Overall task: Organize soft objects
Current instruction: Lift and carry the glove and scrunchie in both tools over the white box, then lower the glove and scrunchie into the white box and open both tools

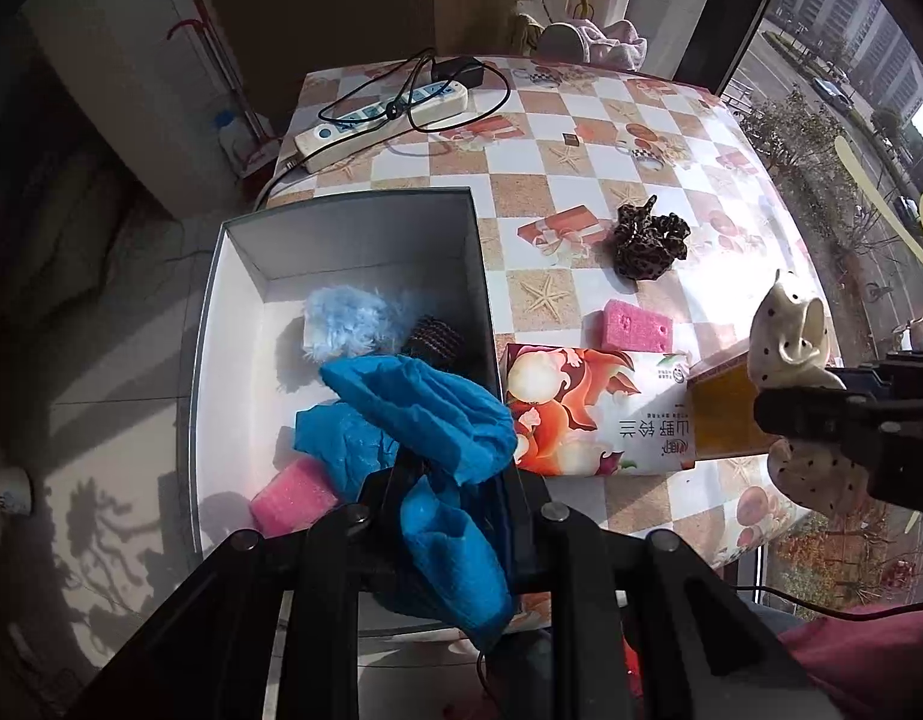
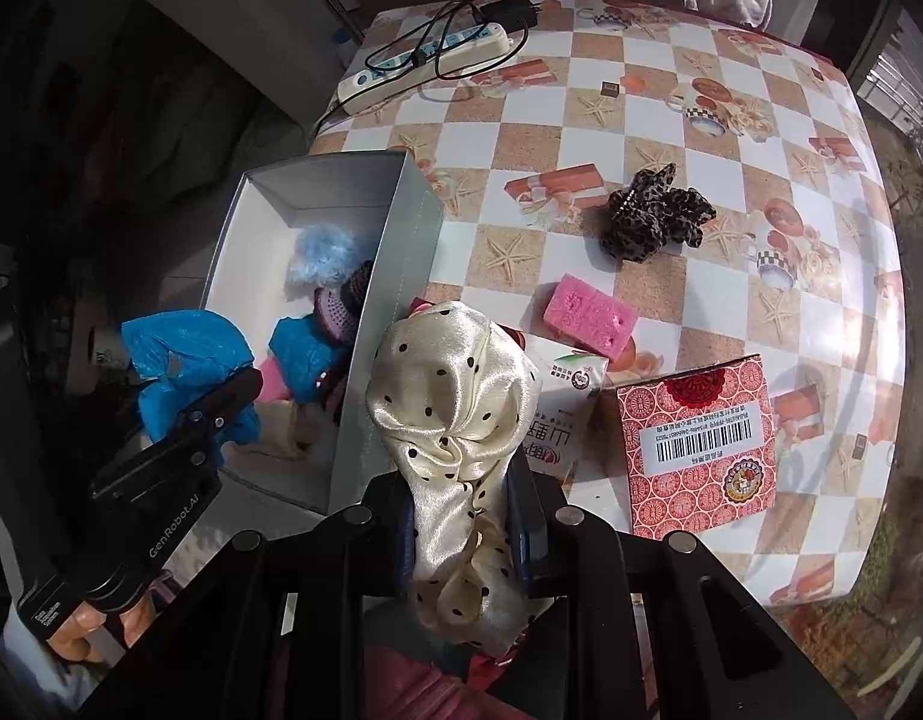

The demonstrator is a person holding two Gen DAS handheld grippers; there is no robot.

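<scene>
Here, crumpled blue cloth (image 1: pixel 437 420), claw-pinched.

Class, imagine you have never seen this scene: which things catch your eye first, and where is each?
The crumpled bright blue plastic cover, clamped in the left gripper over the open white cardboard box. Next, the cream satin polka-dot scrunchie pinched in the right gripper by the box's wall. A leopard-print scrunchie lies on the chequered tablecloth.

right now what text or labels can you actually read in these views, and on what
"GenRobot.AI": on the left gripper body.
"山野铃兰": on the tissue pack, seen upside down.
Barcode digits and small print on the red patterned box: too small to read.
Cup on the floor: lettering cut off, unreadable.
</scene>
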